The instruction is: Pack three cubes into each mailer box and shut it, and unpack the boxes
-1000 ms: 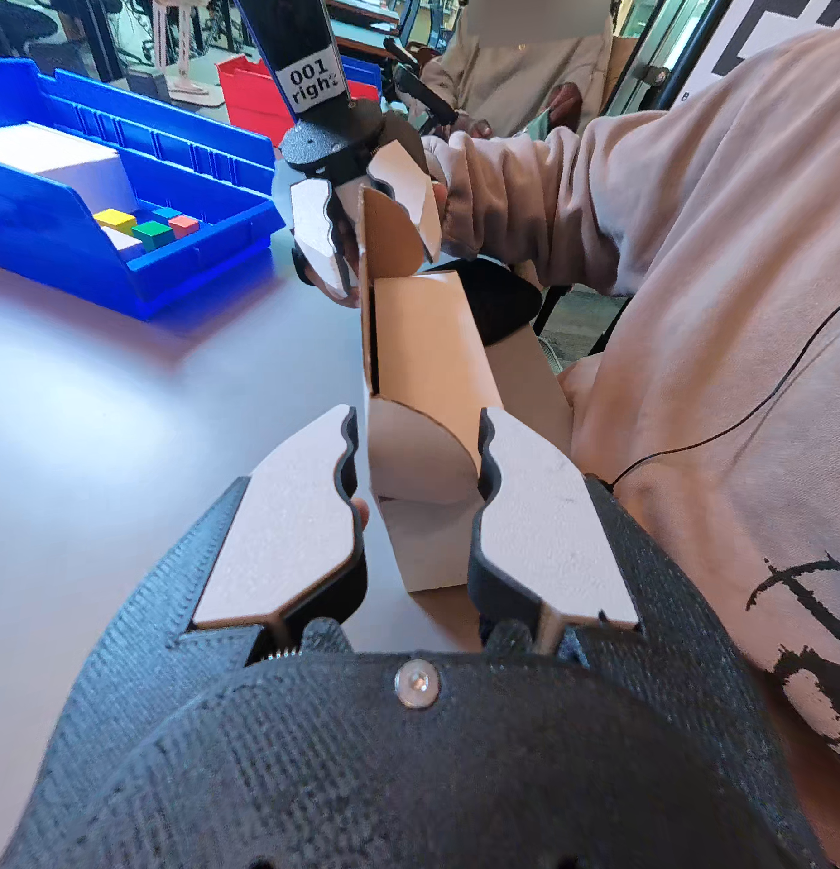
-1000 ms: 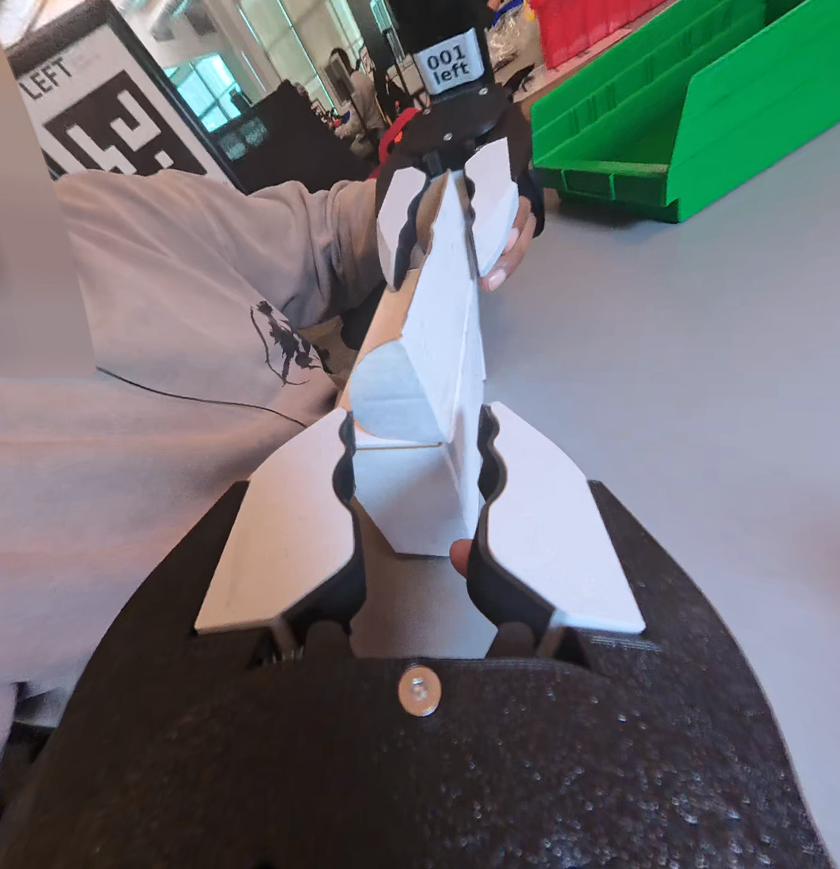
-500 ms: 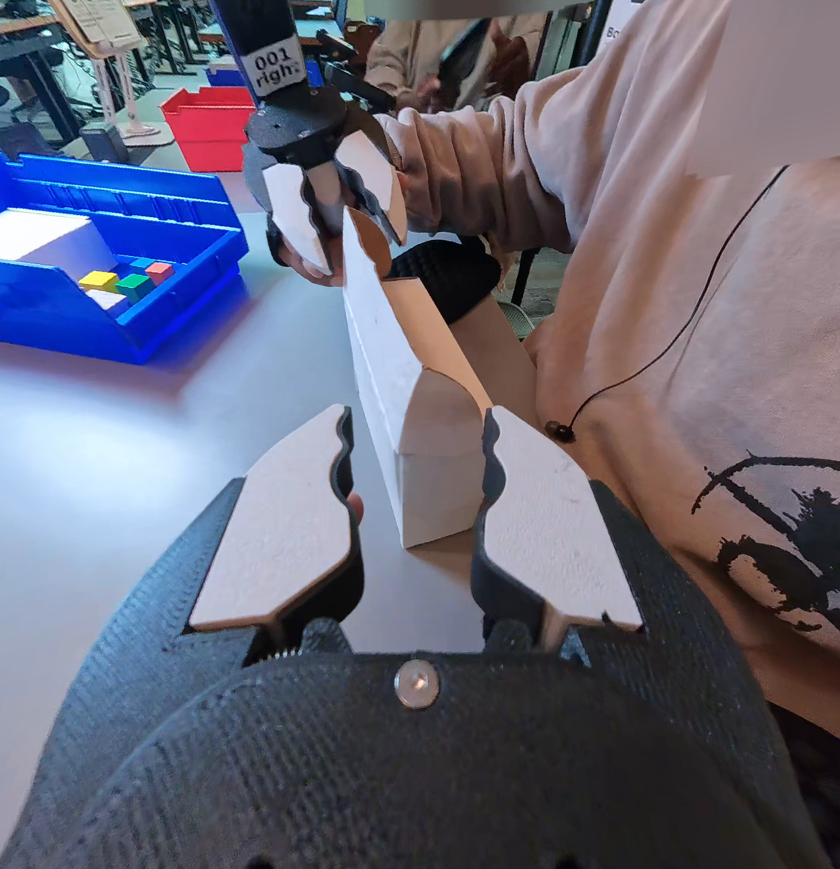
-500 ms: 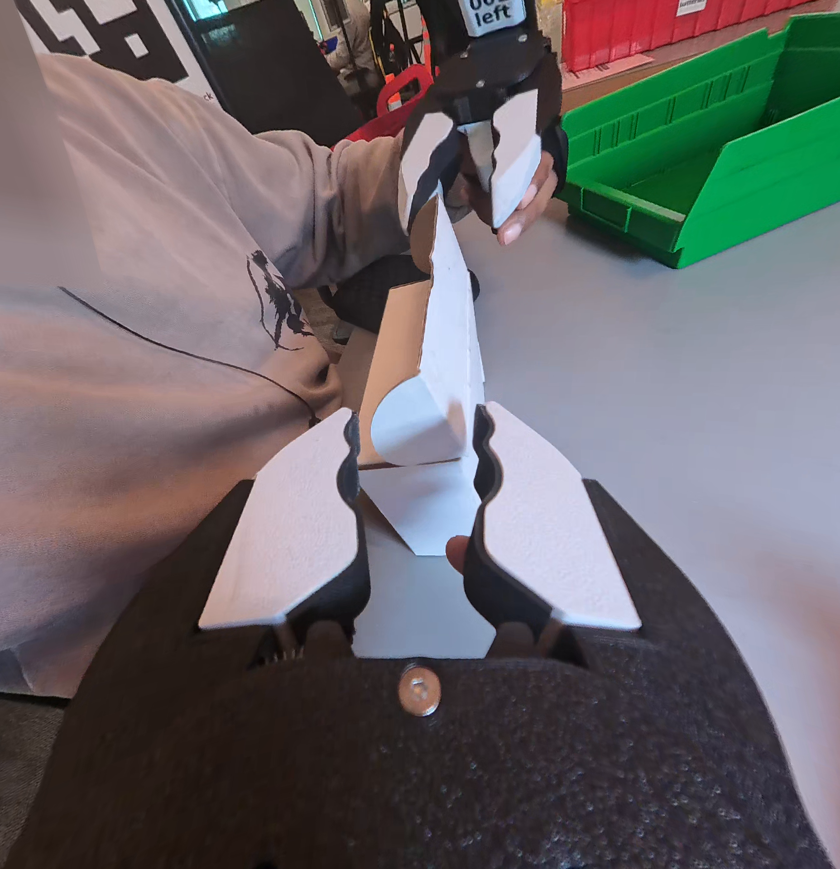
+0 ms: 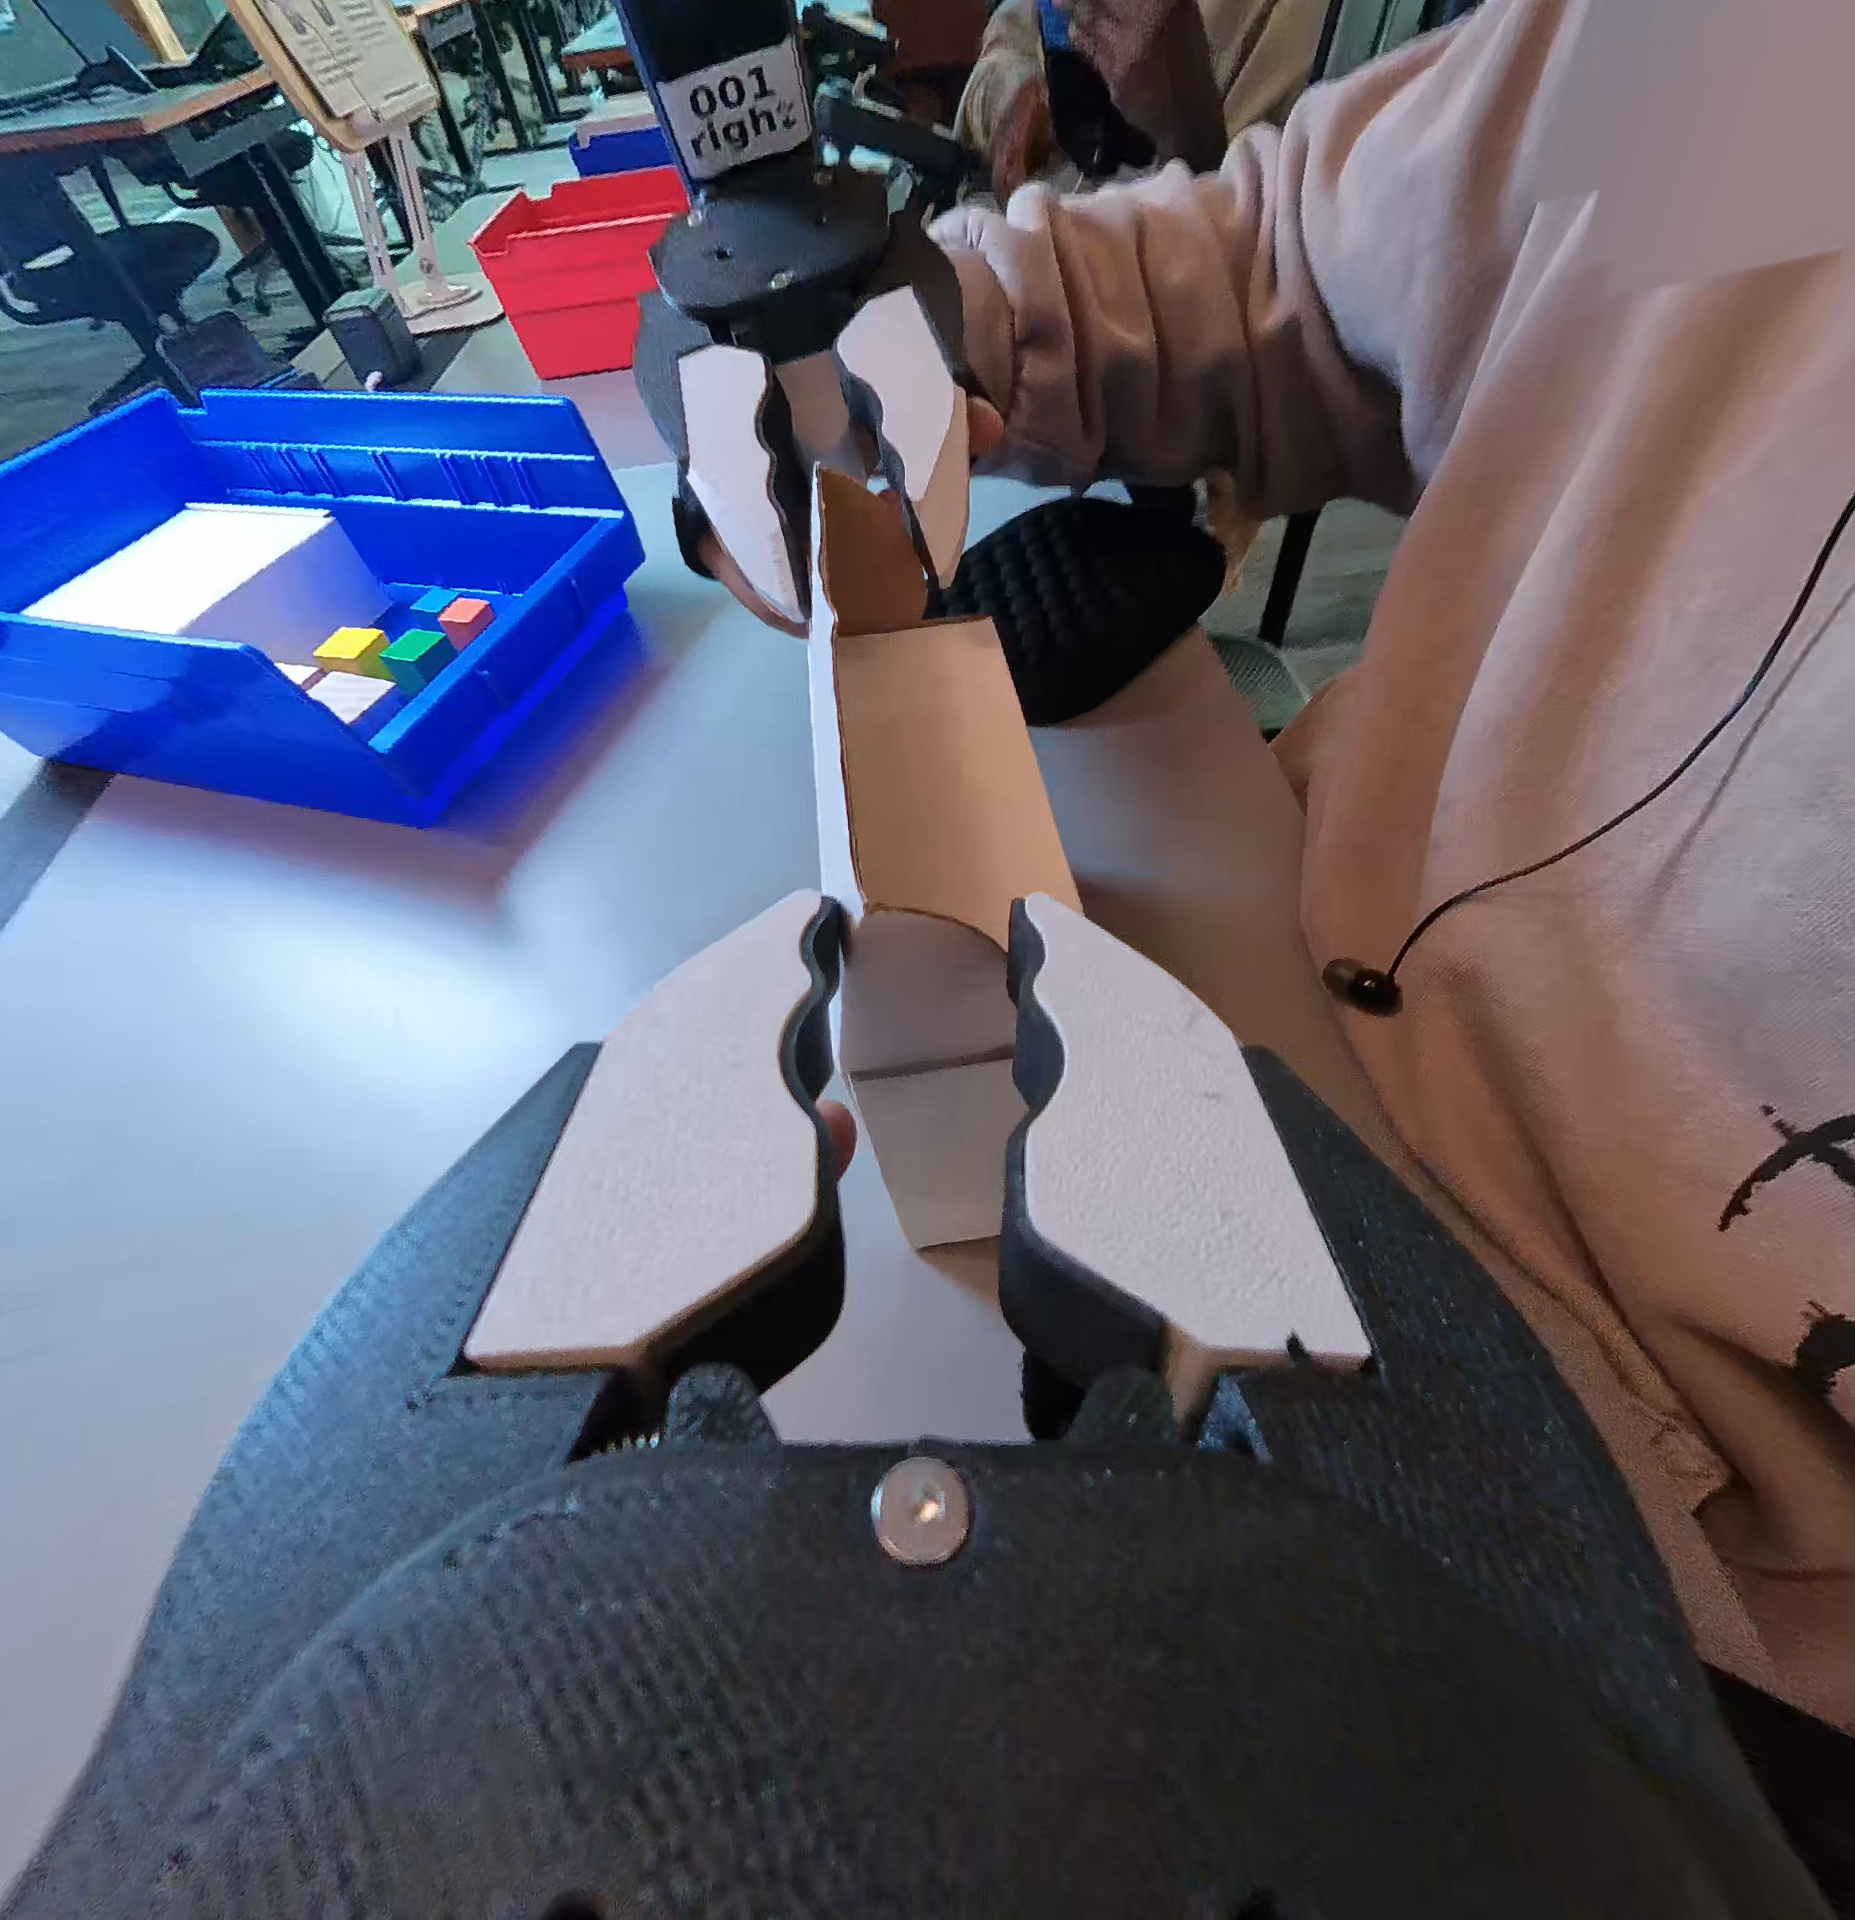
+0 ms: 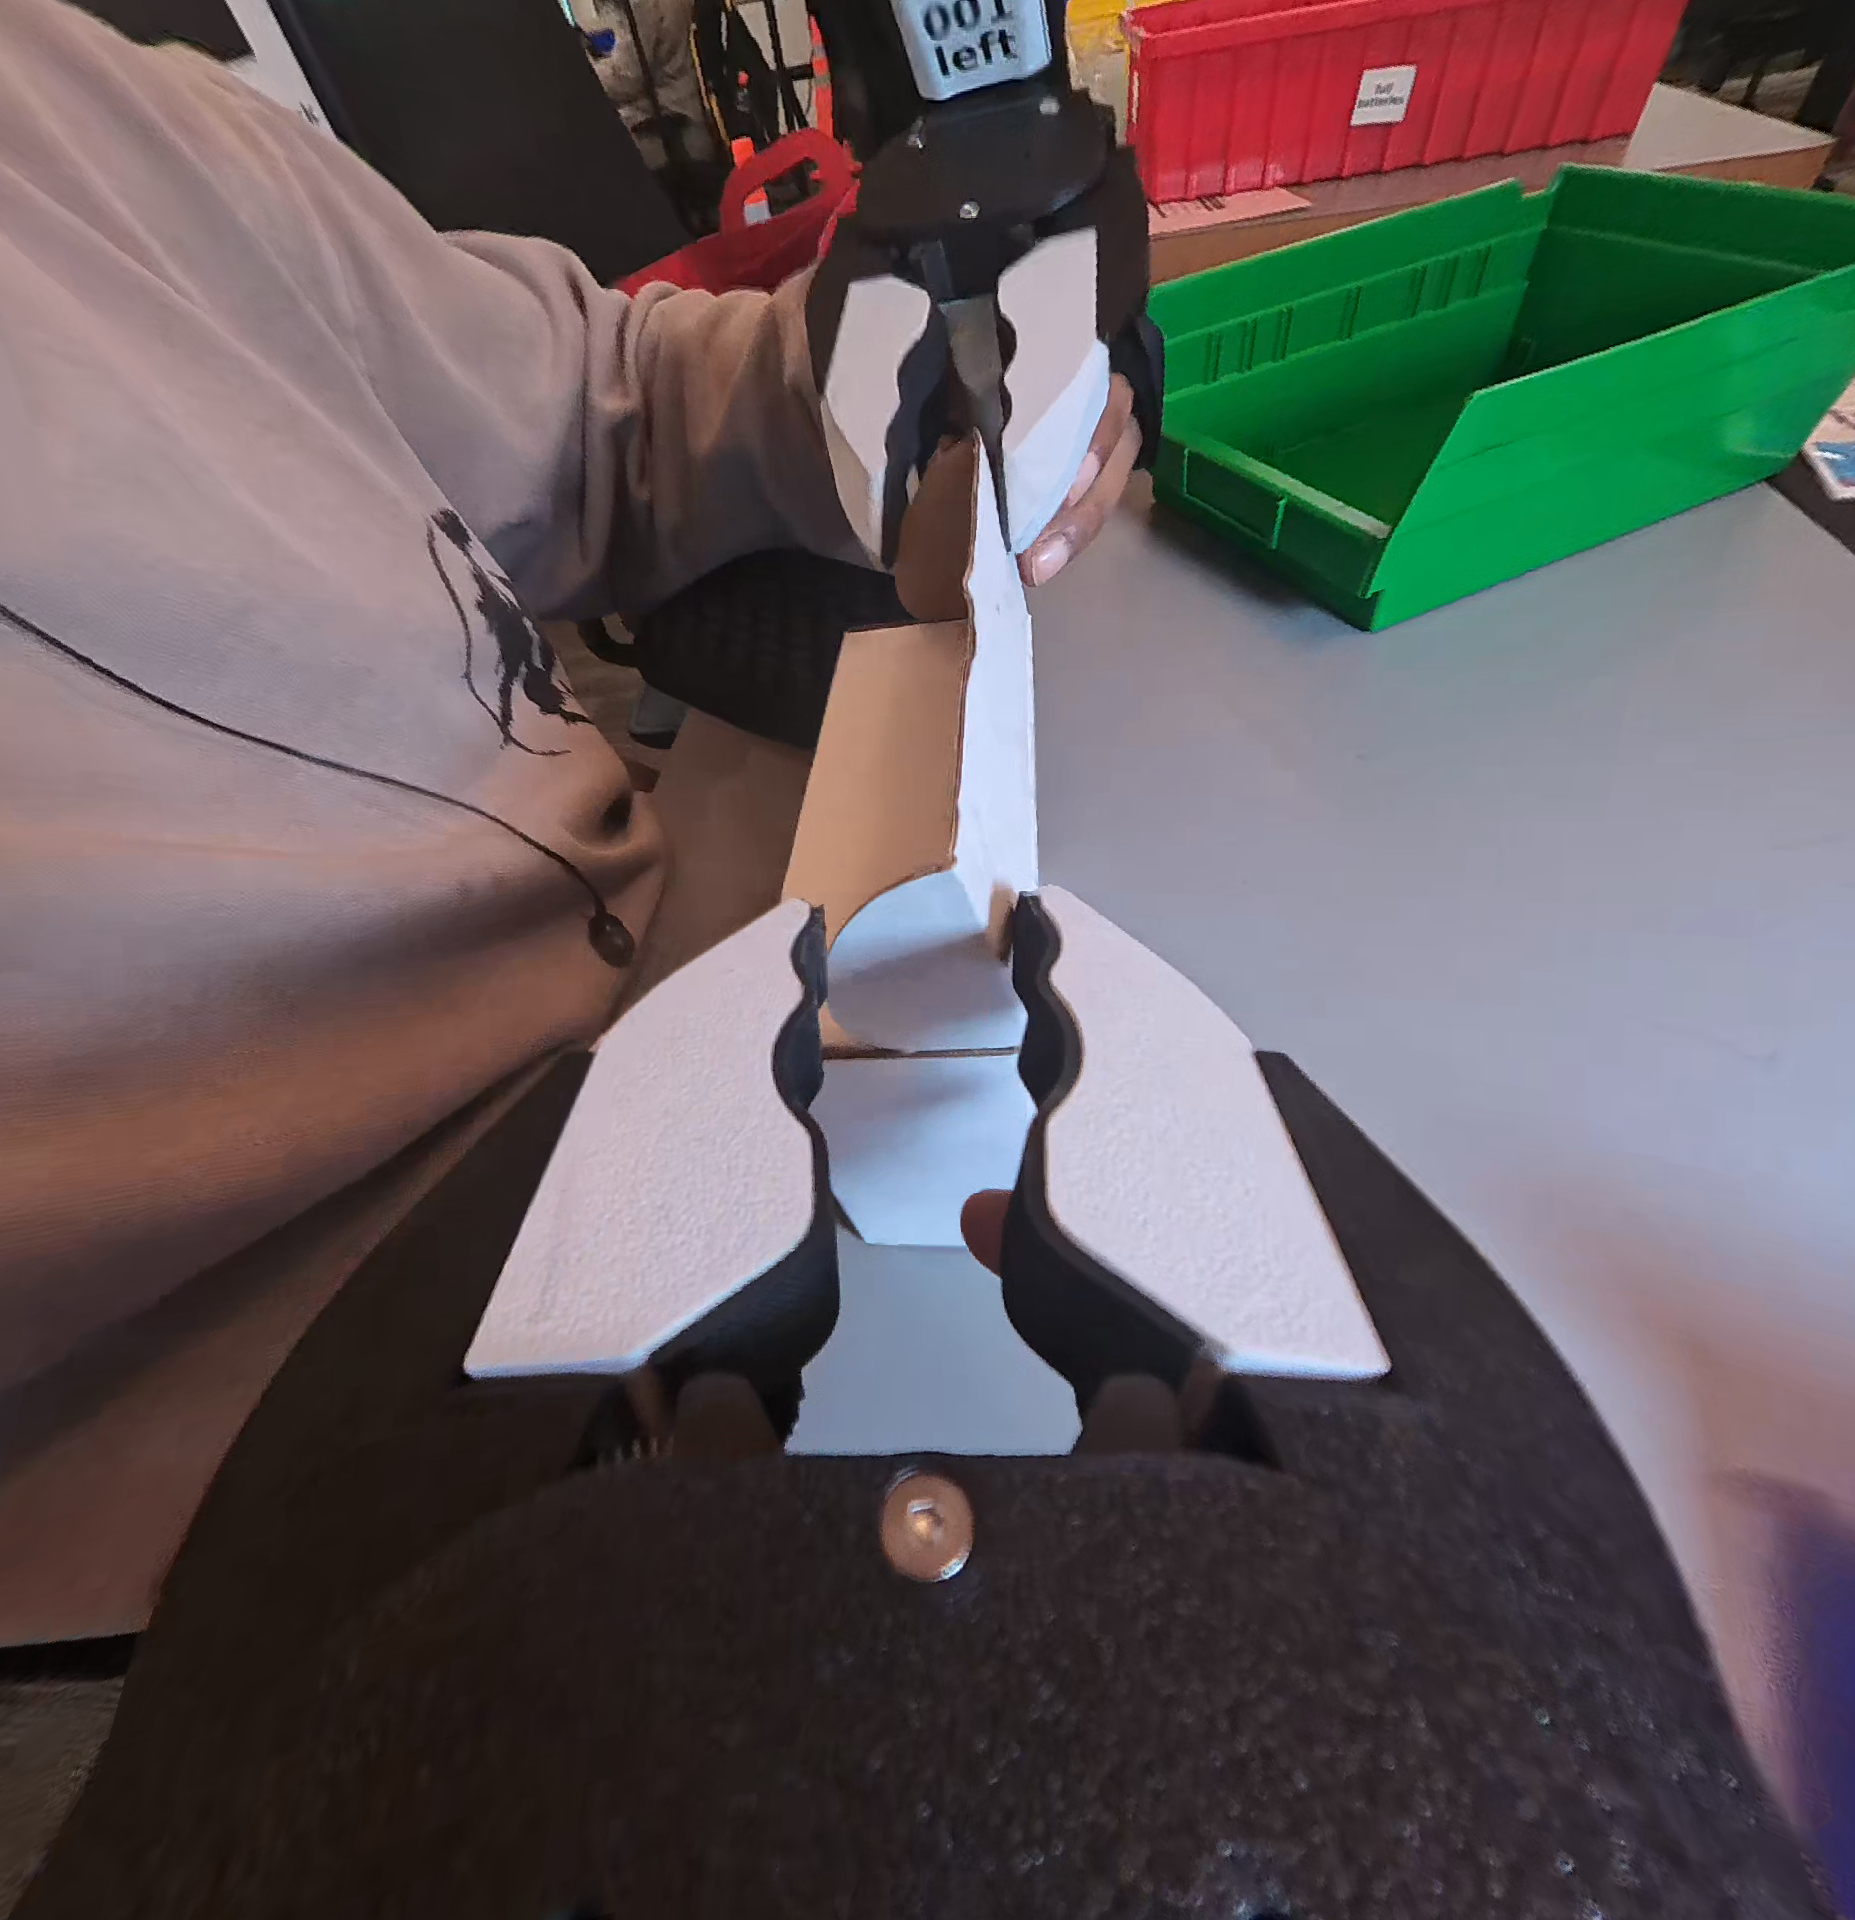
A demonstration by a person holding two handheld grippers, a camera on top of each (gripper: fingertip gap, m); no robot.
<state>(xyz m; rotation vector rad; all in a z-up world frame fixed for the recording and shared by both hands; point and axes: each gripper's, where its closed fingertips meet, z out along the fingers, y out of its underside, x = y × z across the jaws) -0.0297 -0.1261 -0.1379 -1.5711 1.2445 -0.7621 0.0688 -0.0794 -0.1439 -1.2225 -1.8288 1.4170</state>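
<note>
A mailer box (image 5: 933,769), white outside and brown inside, is held up off the grey table (image 5: 279,1039) between both grippers, partly folded open. My left gripper (image 5: 918,935) is shut on its near end flap. My right gripper (image 5: 850,488) pinches the far end flap. In the right wrist view my right gripper (image 6: 918,935) is shut on the box (image 6: 996,748) and the left gripper (image 6: 949,457) holds the other end. Yellow (image 5: 349,649), green (image 5: 414,657), red (image 5: 466,618) and blue (image 5: 435,600) cubes lie in a blue bin (image 5: 487,727).
The blue bin also holds a white box (image 5: 185,566). A green bin (image 6: 1525,436) stands on the table in the right wrist view. Red bins (image 5: 580,270) (image 6: 1370,94) stand farther back. The person's torso and sleeves (image 5: 1525,727) are close beside the box. Across from one pair of fingers to the other is roughly 12 cm.
Both grippers kept their hold on the box ends. The box has turned between them, so more of its brown inside faces up, and the grippers have drawn slightly apart.
</note>
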